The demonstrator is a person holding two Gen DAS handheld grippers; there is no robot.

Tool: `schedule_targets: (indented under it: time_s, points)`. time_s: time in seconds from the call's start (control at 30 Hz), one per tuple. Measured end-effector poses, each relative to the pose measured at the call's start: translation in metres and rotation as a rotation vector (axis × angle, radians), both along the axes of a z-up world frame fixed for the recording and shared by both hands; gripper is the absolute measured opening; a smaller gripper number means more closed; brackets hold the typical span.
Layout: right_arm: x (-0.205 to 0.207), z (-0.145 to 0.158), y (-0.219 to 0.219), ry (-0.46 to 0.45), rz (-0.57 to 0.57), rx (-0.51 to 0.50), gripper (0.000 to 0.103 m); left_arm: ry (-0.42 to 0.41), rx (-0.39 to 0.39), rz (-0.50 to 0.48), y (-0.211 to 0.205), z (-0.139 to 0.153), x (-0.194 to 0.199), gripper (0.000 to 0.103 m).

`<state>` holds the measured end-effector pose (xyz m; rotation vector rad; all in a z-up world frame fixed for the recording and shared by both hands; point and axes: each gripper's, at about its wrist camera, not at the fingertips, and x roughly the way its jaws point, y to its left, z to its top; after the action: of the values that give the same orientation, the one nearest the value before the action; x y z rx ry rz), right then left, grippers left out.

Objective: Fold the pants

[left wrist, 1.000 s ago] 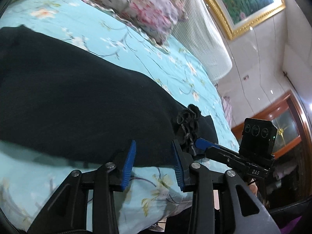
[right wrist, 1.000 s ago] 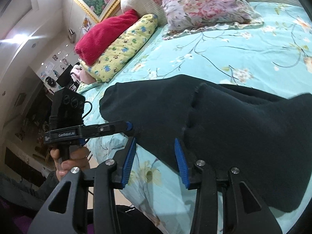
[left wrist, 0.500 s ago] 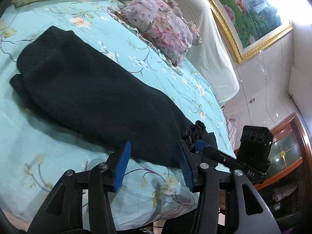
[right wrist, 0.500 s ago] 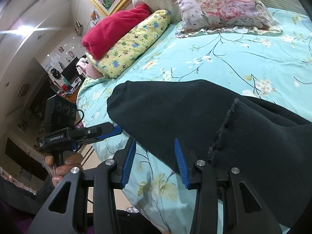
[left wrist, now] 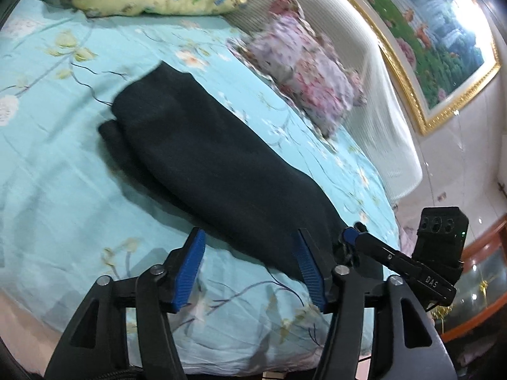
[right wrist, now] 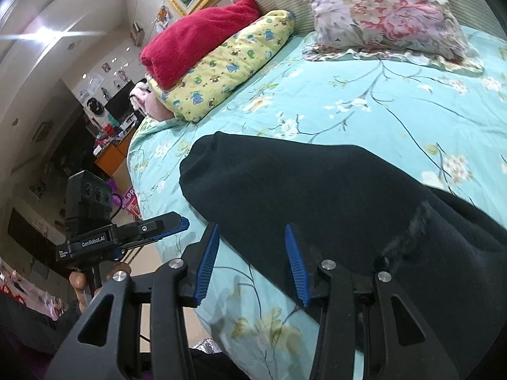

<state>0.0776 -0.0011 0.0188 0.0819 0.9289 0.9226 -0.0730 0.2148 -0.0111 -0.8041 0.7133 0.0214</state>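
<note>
Black pants [left wrist: 206, 158] lie beyond both opening, empty tools.

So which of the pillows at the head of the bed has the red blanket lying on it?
The yellow cartoon-print pillow, at the bed's corner. The red blanket rests on it; the pink floral pillow has nothing on top.

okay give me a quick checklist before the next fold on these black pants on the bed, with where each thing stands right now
1. Left gripper empty: ok, jaws opening, nothing between them.
2. Right gripper empty: ok, jaws part open, no cloth pinched.
3. Black pants lying flat on the bedsheet: ok, one layer over another, lower edge peeking out.
4. Layers aligned: not ok, offset at the far end.
5. Pants clear of floral pillow: ok, apart.
6. Waistband end near the bed edge: cannot tell, partly hidden behind the right gripper.
</note>
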Motion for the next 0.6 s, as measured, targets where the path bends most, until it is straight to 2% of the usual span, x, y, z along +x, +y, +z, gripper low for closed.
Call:
schedule_targets:
  time_s: [0.13, 0.6]
  points:
    - [0.011, 0.002, 0.019, -0.009, 0.041, -0.029, 0.046, 0.008, 0.025, 0.072, 0.008, -0.002, -0.007, 0.068]
    - [0.068, 0.004, 0.109, -0.061, 0.242, -0.179, 0.049, 0.051, -0.109, 0.215, 0.051, -0.023, -0.002, 0.068]
